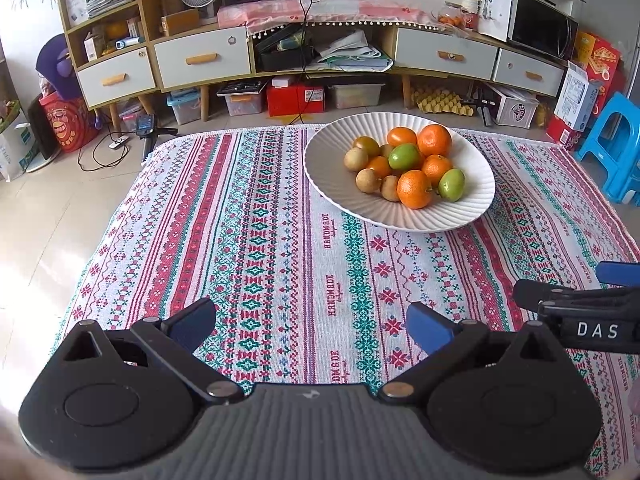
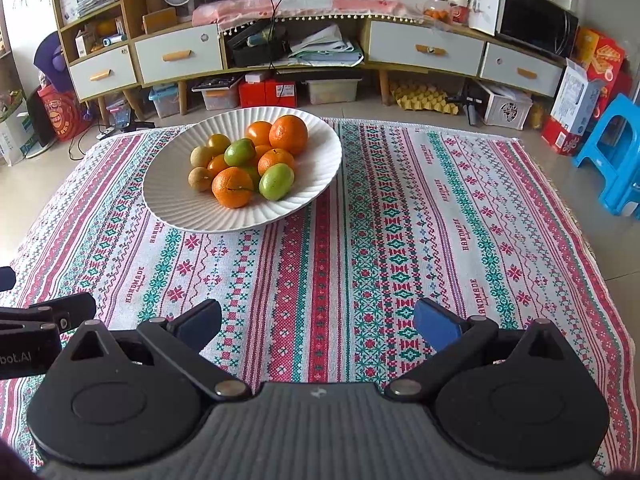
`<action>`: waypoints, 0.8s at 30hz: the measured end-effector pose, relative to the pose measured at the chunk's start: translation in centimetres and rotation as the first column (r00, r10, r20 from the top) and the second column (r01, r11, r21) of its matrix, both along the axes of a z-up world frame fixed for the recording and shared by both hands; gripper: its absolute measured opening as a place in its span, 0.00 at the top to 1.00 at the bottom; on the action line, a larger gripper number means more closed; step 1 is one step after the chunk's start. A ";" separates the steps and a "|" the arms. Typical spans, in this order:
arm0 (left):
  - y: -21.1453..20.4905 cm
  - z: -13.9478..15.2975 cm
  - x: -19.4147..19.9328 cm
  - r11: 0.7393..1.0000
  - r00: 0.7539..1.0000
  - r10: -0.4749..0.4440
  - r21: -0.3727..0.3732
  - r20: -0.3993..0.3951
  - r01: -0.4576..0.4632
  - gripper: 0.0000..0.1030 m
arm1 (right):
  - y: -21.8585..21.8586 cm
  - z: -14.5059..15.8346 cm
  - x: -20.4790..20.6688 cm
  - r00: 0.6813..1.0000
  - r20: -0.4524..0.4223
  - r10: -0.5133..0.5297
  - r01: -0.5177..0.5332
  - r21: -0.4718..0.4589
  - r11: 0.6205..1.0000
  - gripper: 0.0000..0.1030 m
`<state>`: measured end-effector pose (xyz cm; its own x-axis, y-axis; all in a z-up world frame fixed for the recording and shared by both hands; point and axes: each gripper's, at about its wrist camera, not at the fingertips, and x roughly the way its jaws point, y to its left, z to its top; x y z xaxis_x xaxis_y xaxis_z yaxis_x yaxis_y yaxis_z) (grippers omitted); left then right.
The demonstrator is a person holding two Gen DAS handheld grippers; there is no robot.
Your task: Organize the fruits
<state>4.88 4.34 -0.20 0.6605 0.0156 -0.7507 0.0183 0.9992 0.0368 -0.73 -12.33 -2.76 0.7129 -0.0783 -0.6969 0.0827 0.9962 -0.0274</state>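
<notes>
A white ribbed plate [image 1: 340, 184] [image 2: 172, 204] stands on the patterned tablecloth near the table's far edge. It holds a heap of fruit: orange tangerines [image 1: 415, 189] [image 2: 232, 187], green fruits [image 1: 451, 185] [image 2: 276, 181] and small brown round fruits [image 1: 355, 159] [image 2: 200, 179]. My left gripper [image 1: 312, 326] hovers open over the cloth near the front edge, well short of the plate, nothing between its blue pads. My right gripper [image 2: 318, 326] is open too and holds nothing, with the plate far ahead to its left. Each gripper shows at the edge of the other's view.
The striped tablecloth [image 1: 256, 240] [image 2: 420, 220] covers the low table. Behind it stand a long cabinet with drawers [image 1: 204, 58], storage boxes on the floor, a microwave [image 2: 536, 20] and a blue plastic stool [image 2: 616, 156] at the right.
</notes>
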 end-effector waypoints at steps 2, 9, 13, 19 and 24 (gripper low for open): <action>-0.1 0.0 0.0 1.000 1.000 0.000 -0.001 -0.002 0.000 0.02 | -0.1 0.1 0.0 1.000 0.004 -0.005 0.005 0.003 1.000 0.00; -0.2 0.1 0.0 1.000 1.000 -0.001 0.001 0.002 0.001 0.02 | -0.2 0.2 -0.1 1.000 0.015 -0.008 0.008 0.005 1.000 0.00; -0.3 0.1 -0.1 1.000 1.000 -0.006 0.001 0.003 0.006 0.02 | -0.2 0.1 -0.1 1.000 0.014 -0.009 0.009 0.004 1.000 0.00; -0.3 0.0 -0.1 1.000 1.000 -0.006 0.001 0.004 0.006 0.02 | 0.0 0.1 -0.1 1.000 0.013 -0.001 0.001 0.000 1.000 0.00; -0.7 0.0 -0.2 1.000 1.000 -0.018 0.007 0.010 0.018 0.02 | 0.1 0.0 -0.2 1.000 0.013 0.002 -0.002 -0.001 1.000 0.00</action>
